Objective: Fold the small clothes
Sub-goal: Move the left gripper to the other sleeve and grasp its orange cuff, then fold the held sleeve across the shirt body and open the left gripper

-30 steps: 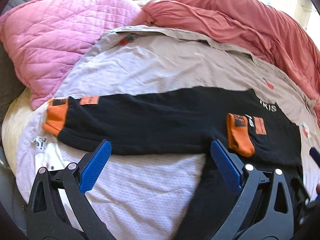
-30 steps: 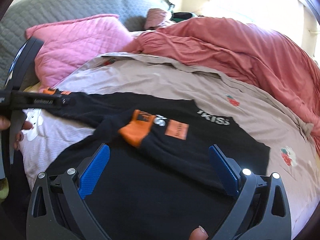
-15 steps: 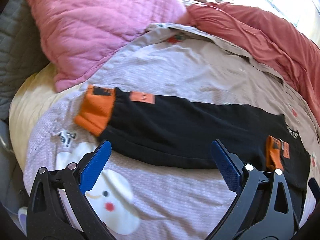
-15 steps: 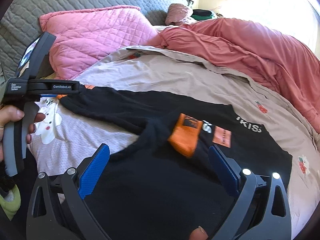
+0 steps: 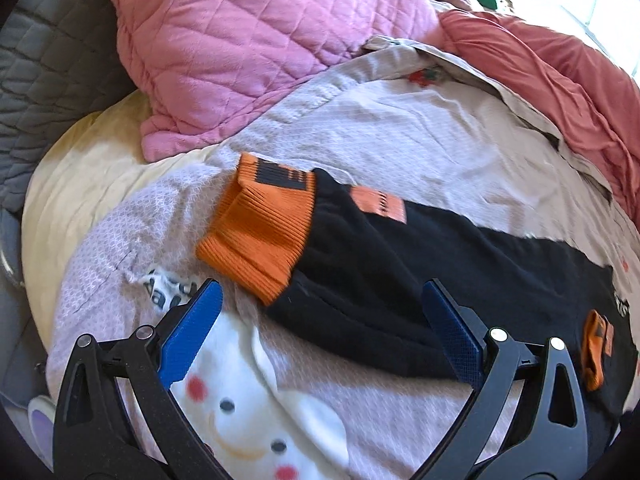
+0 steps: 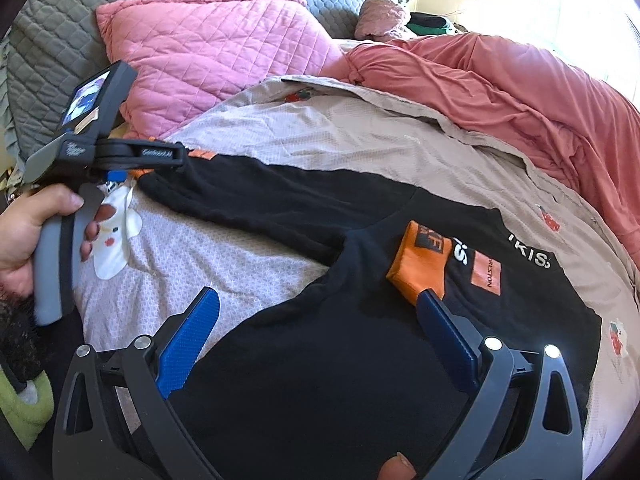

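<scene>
The black sweater (image 6: 320,360) lies spread on the bed (image 6: 360,136), below the pink pillow (image 6: 208,52). One sleeve is already folded onto the chest, its orange cuff (image 6: 420,264) resting there. The other sleeve (image 5: 380,264) lies stretched toward the pillow (probably next). Both the left hand-held gripper (image 5: 320,332) and the right hand-held gripper (image 6: 318,336) gape, empty. No containers show.

black top (image 6: 320,360): hem cut off by bottom edge | white lettering (image 6: 532,258): partly folded under, unreadable
</scene>
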Available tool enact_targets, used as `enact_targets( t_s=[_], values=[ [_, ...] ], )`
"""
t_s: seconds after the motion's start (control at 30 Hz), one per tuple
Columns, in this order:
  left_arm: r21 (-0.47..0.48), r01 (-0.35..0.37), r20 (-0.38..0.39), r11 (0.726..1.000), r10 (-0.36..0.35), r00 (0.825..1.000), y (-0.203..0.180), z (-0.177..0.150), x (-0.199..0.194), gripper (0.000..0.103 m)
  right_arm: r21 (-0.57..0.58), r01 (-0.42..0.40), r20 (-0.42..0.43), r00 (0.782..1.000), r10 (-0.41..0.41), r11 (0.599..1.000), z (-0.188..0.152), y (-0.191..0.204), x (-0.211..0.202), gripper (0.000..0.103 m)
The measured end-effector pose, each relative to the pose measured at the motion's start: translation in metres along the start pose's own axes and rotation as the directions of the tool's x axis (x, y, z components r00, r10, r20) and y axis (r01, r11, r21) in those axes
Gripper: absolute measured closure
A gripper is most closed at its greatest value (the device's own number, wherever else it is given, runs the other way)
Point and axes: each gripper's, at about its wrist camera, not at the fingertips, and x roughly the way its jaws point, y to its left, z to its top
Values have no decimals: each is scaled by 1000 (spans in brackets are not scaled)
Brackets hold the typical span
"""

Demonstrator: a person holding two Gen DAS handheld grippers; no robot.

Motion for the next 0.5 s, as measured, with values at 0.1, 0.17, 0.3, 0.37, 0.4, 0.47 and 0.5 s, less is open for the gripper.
enact_targets(
  t_s=[0.1,0.17,0.3,0.37,0.4,0.47,0.5],
  values=[
    [-33,-3,30,999,4,1000,6,3,7,19,3,4,-12,1000,-4,1000,-4,-1,3,5],
    [-59,-9,35,998,11,999,10,4,12,43,11,7,-17,1000,-7,1000,-6,-2,4,5],
    [-76,36,73,996,-31,997,14,5,9,87,43,13,-25,1000,-12,999,-10,-11,4,5],
    [-68,59,100,996,-52,994,11,7,0,90,69,22,-31,999,-20,997,-12,-20,3,5],
    [-54,71,120,996,-64,991,7,8,-6,91,78,25,-33,999,-22,997,-13,-23,2,5],
    [-33,106,152,994,-99,983,0,9,-18,92,109,41,-35,999,-38,993,-17,-35,-1,5],
    [-19,123,163,992,-118,979,-5,10,-24,93,120,48,-36,998,-44,992,-18,-40,-2,5]
  ],
)
